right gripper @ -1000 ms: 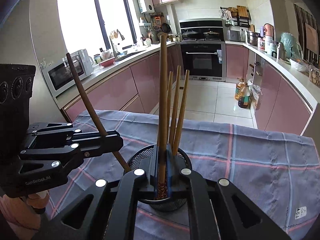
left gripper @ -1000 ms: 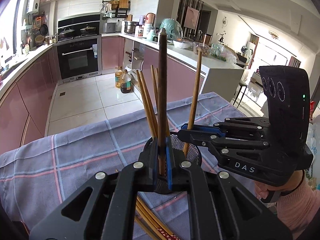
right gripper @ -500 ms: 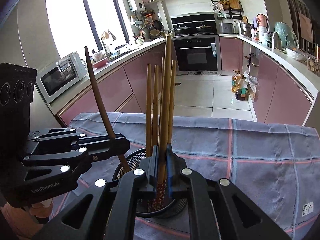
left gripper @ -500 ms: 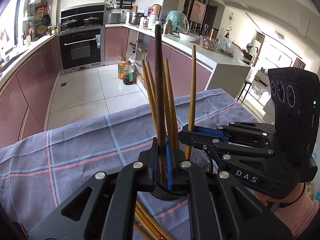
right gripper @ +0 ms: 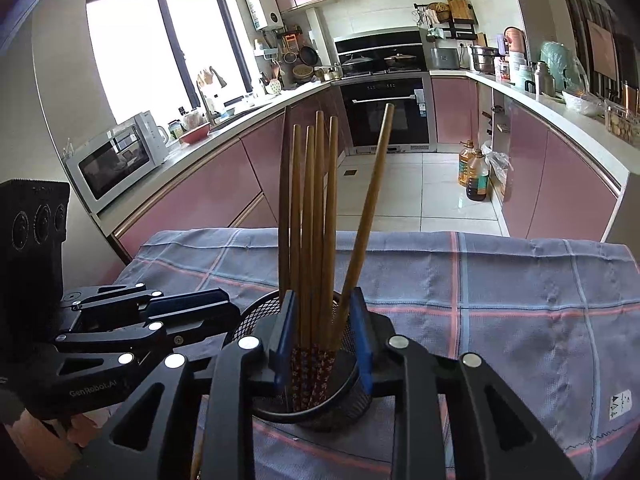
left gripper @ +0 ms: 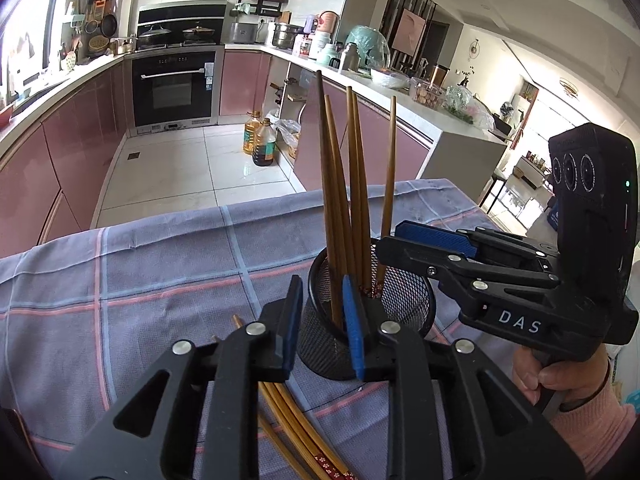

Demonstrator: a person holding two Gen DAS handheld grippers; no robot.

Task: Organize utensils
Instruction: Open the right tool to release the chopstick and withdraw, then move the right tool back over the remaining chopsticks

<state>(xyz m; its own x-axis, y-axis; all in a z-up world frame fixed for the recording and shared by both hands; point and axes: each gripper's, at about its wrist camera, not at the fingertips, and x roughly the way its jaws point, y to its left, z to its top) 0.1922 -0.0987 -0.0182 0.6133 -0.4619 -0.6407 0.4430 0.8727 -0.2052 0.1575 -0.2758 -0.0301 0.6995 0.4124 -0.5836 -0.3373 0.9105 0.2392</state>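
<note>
A round black wire-mesh holder point(left gripper: 366, 312) stands on a table draped in a soft blue-grey cloth point(left gripper: 160, 272) crossed by pink and pale-blue lines. Slender, tapered wooden chopsticks point(left gripper: 348, 200) rise from it, patterned ends down, one leaning away from the bunch. More chopsticks point(left gripper: 296, 424) lie flat on the cloth near the table's closer edge. The left gripper point(left gripper: 320, 320), matte black with ribbed blue pads, has just been opening; its jaws stand slightly apart and hold nothing. The right gripper point(right gripper: 322, 336), steadied by a hand point(left gripper: 556, 376) in a pink sleeve, has likewise just been opening, its pads flanking the upright chopsticks without pressing them.
</note>
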